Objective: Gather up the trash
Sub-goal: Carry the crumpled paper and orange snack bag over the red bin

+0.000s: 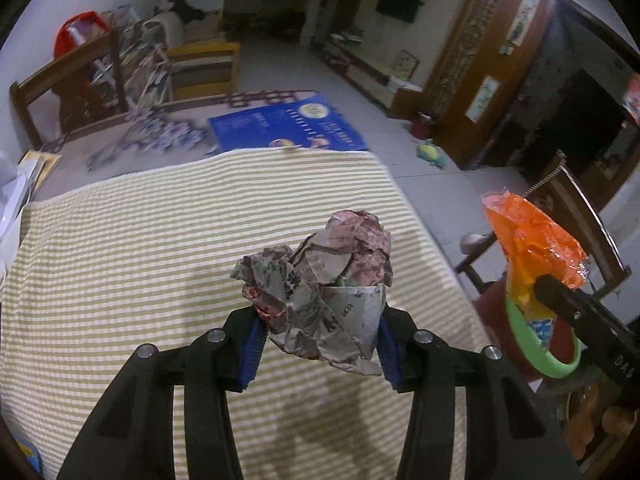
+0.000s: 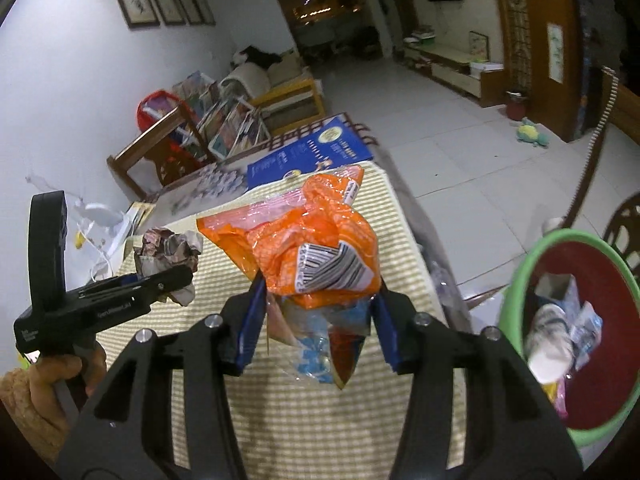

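A crumpled newspaper ball [image 1: 320, 280] is pinched between the blue pads of my left gripper [image 1: 320, 320], lifted above the striped tablecloth [image 1: 140, 240]. My right gripper [image 2: 320, 300] is shut on an orange plastic snack wrapper [image 2: 316, 232] with a barcode, also held up over the table. In the right wrist view the left gripper [image 2: 172, 280] with the newspaper ball [image 2: 168, 248] hangs at the left. The left wrist view shows the orange wrapper [image 1: 532, 236] at the right, with the right gripper [image 1: 544, 284] on it. A green-rimmed red bin [image 2: 520, 272] with trash inside stands to the right of the table.
A blue board [image 1: 288, 128] lies beyond the table's far edge. A wooden chair [image 1: 68, 92] and stacked pictures stand at the back left. A chair [image 1: 580, 220] is beside the bin [image 1: 560, 364]. A hand [image 2: 40, 380] holds the left gripper's handle.
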`<state>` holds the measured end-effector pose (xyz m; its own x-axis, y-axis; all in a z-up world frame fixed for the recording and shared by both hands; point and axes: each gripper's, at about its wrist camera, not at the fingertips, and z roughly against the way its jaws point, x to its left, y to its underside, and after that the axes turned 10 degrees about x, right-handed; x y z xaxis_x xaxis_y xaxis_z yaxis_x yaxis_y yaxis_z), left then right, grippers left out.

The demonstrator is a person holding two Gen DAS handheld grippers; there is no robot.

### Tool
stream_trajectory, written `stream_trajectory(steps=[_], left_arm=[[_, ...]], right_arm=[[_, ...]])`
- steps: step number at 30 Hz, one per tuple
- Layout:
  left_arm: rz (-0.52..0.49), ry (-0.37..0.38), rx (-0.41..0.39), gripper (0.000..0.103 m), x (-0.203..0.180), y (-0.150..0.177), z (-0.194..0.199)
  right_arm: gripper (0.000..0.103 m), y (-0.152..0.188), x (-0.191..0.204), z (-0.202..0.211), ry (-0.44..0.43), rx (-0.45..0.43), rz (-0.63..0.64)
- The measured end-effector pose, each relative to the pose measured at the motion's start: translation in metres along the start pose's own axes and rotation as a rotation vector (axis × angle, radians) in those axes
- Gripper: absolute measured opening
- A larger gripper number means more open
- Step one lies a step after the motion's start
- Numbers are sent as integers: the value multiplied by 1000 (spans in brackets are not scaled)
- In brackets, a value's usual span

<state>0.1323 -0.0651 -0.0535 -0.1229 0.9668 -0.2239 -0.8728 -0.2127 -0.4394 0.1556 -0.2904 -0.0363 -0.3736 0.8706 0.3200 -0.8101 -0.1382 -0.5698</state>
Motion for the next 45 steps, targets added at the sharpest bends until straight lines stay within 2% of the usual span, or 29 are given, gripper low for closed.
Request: stream_trajectory(steps=[9, 20, 30, 45], left_arm=[[-110, 71, -22, 45, -57, 1, 15], [-220, 164, -3, 46, -115, 5, 16], [-286, 203, 18, 46, -147, 3, 11], [-330, 261, 48, 46, -180, -7, -4]], right_arm=[[48, 21, -32, 43, 59, -78, -94], [48, 44, -71, 74, 125, -119, -190], [48, 50, -97, 85, 175, -139, -249], [49, 58, -131, 90, 225, -134, -319]])
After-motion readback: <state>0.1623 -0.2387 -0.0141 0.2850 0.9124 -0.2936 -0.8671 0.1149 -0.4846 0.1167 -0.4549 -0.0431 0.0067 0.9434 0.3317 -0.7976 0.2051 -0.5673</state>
